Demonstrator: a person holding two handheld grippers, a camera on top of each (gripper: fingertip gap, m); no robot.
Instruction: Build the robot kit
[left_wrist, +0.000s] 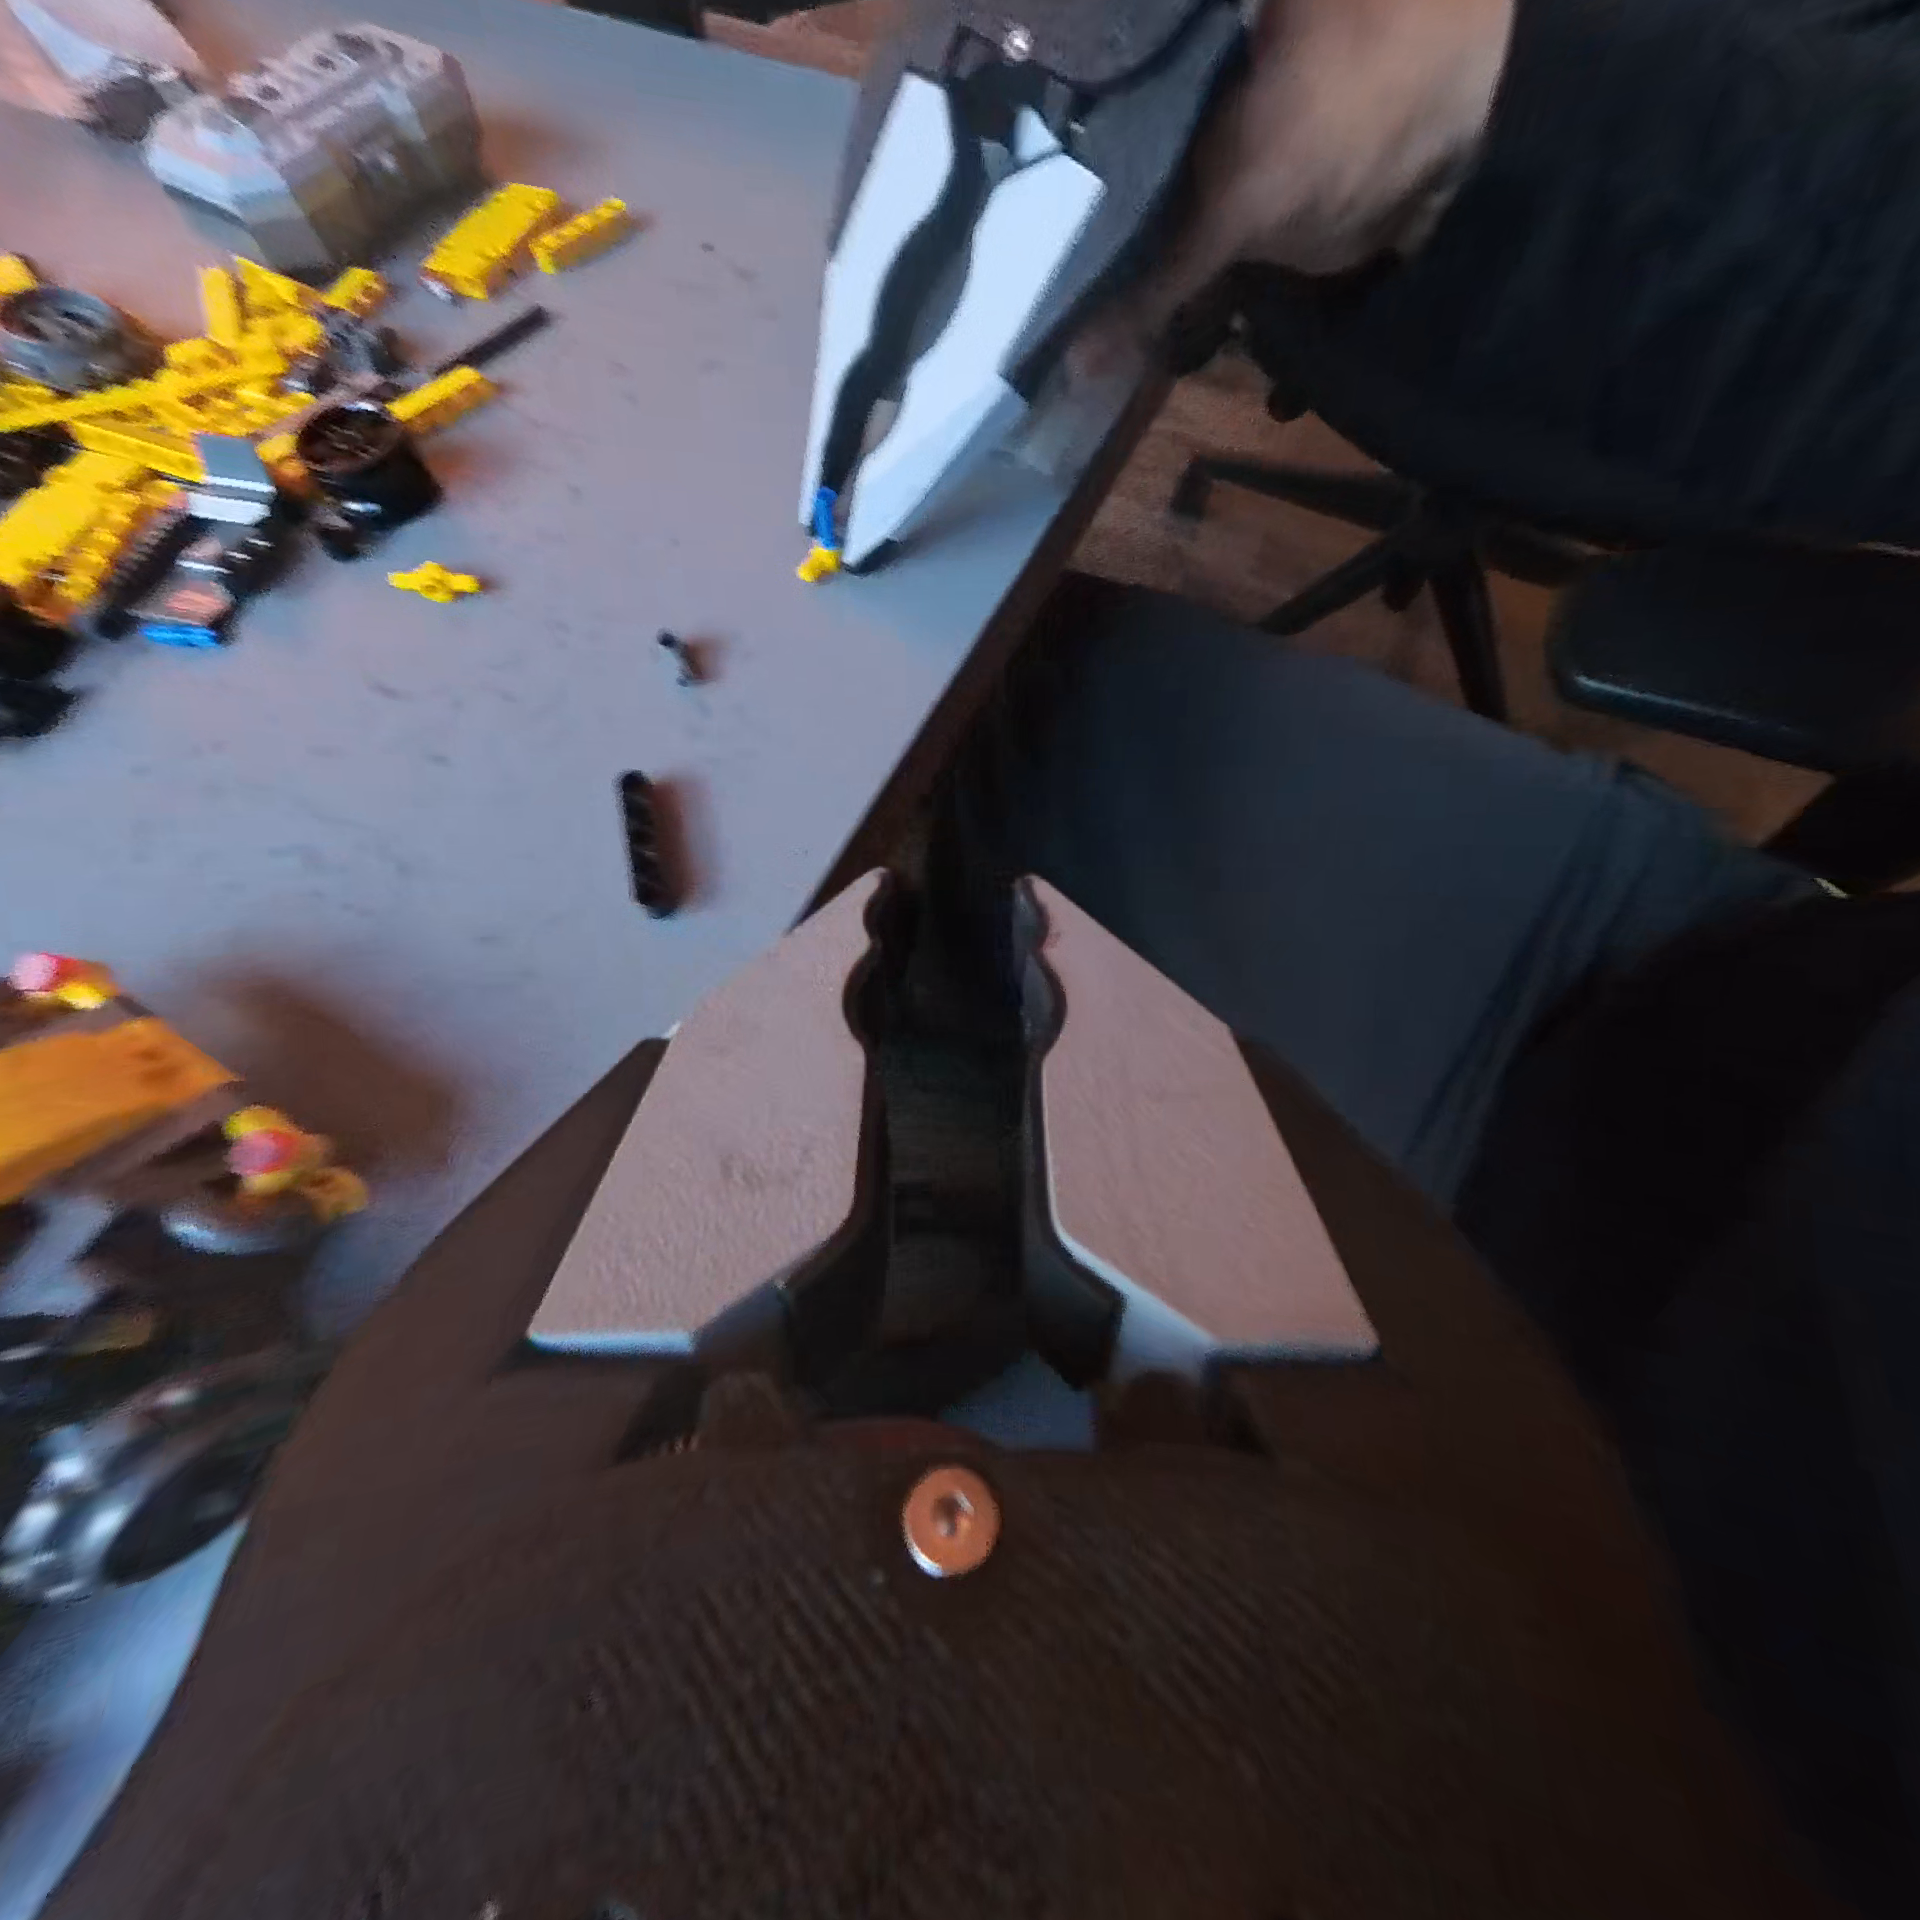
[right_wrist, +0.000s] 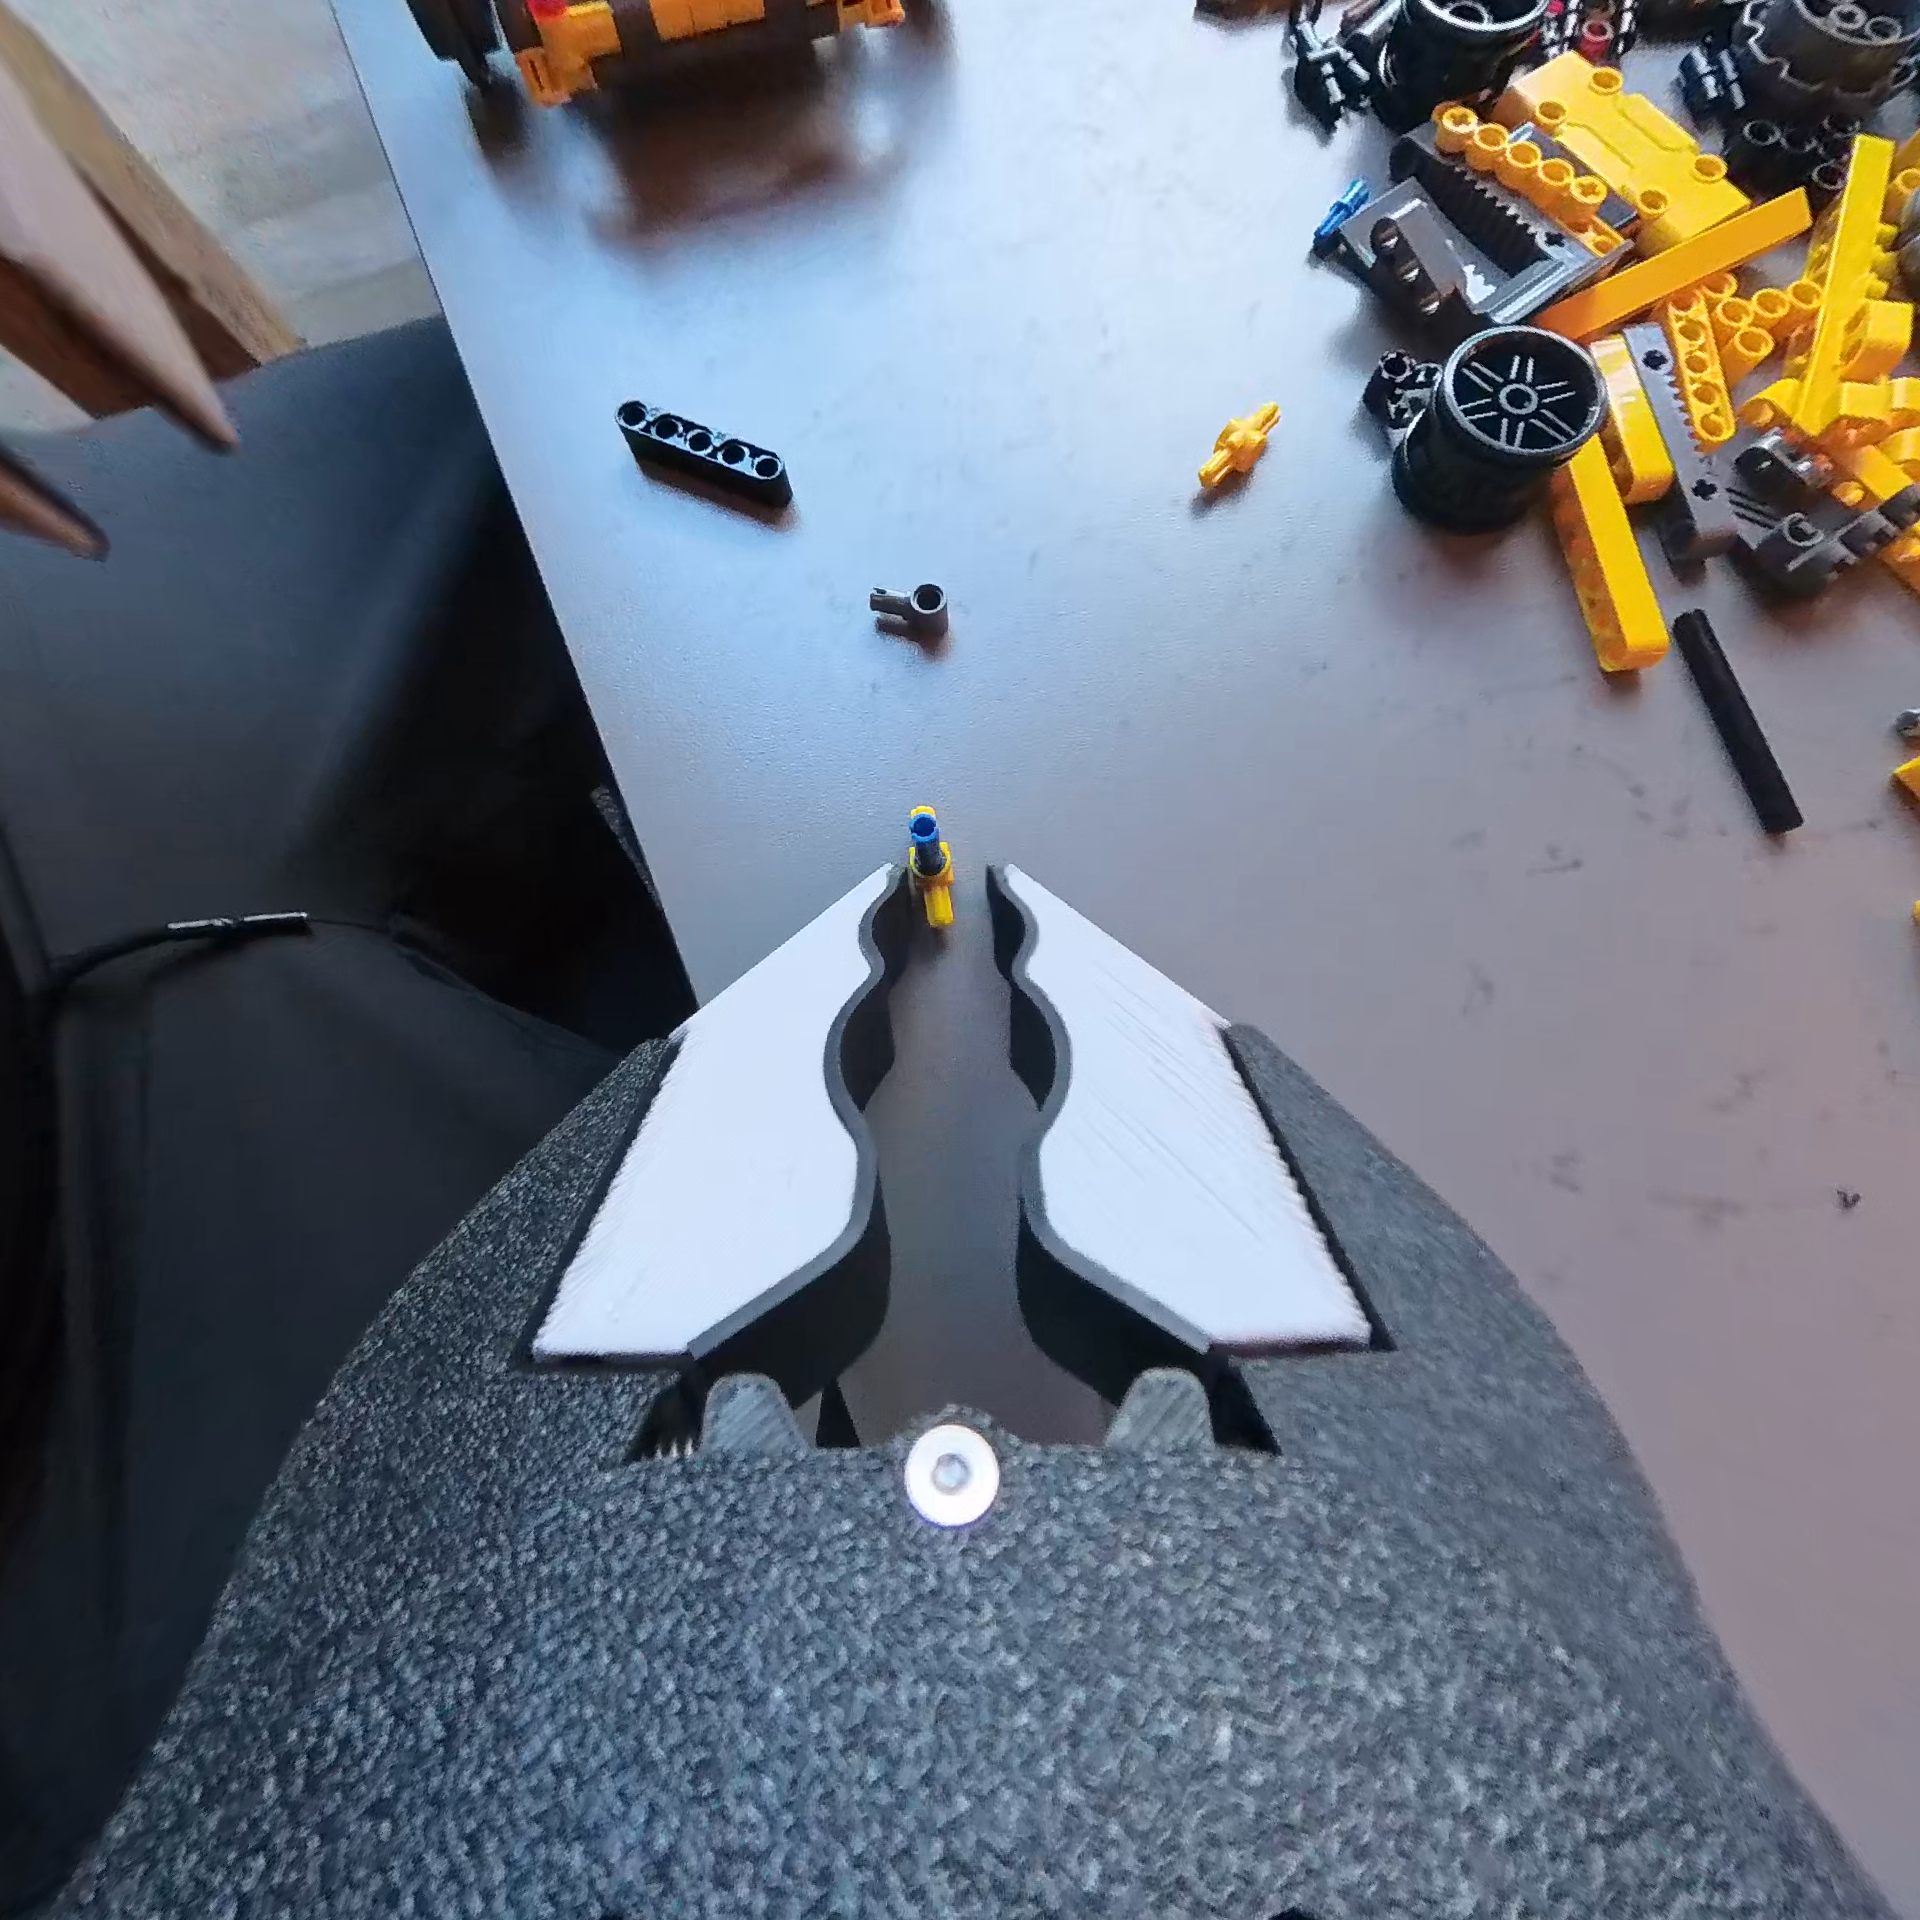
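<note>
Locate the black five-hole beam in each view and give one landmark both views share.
Left wrist view: the black five-hole beam lies left of centre on the grey table, near its edge.
Right wrist view: the beam lies upper left, near the table's left edge.
Shared landmark: the small yellow and blue piece at the right gripper fingertips.

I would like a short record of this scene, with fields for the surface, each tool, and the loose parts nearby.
surface: grey table
right tool: open, tips on the table around a small yellow and blue pin piece
left tool: open, empty, beyond the table edge, over the person's lap
nearby loose parts: black five-hole beam, small dark connector, yellow axle connector, black axle
far side: pile of yellow and black bricks with a black wheel
</note>
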